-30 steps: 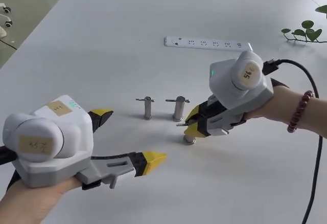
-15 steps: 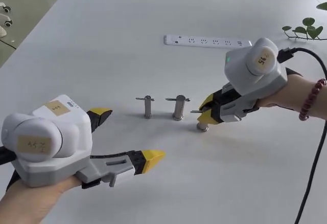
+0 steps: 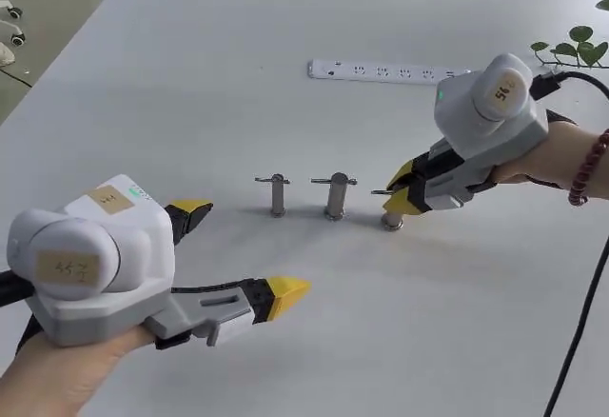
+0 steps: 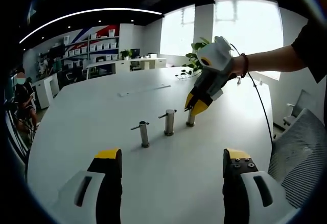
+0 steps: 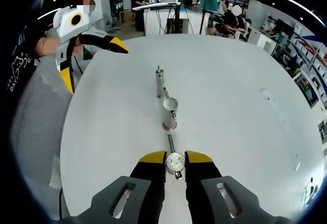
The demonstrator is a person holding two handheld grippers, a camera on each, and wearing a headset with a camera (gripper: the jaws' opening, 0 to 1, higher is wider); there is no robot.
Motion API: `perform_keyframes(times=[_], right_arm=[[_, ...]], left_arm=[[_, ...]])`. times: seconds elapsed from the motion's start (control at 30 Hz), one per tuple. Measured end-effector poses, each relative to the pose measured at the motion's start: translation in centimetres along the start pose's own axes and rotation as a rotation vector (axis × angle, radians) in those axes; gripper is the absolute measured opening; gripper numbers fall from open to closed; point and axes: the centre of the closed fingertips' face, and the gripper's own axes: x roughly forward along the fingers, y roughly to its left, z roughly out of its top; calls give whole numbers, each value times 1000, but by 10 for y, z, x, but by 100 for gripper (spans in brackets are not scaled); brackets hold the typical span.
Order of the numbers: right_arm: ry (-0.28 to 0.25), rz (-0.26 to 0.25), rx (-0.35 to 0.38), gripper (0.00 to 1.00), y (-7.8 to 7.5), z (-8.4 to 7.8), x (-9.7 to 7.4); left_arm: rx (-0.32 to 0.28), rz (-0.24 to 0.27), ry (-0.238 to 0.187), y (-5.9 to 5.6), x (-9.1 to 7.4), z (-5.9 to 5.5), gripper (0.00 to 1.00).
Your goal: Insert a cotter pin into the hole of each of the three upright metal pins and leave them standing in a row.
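Head view: right tool (image 3: 404,194) is closed on the third pin (image 3: 392,220), which stands upright on the desk (image 3: 285,93) at the right end of the row, near the middle pin (image 3: 335,196) and the left pin (image 3: 277,195). Its cotter pin (image 3: 381,191) pokes sideways toward the row. Left tool (image 3: 238,250) is wide open, empty and well apart. Left gripper view: three pins in one line, axes vertical. Right gripper view: jaws pinch the pin's head, and the row runs straight ahead. Judgement: release likely calls for opening, then backing away from the row.
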Motion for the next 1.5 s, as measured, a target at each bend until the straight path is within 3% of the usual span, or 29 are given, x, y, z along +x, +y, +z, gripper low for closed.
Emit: perform_keyframes(times=[0.33, 0.9, 1.03, 1.33, 1.5], right_arm=[[2, 17, -3, 8, -6, -2, 0], [-37, 45, 10, 9, -9, -1, 0], [-32, 44, 19, 16, -8, -3, 1], [-60, -18, 55, 24, -12, -1, -10], [-95, -66, 146, 31, -10, 1, -18]], left_arm=[[-2, -2, 3, 1, 1, -1, 80], [-1, -1, 12, 1, 2, -1, 80], [-2, 1, 15, 0, 2, 0, 80], [-5, 8, 14, 1, 0, 3, 80], [-22, 16, 5, 4, -1, 7, 79]])
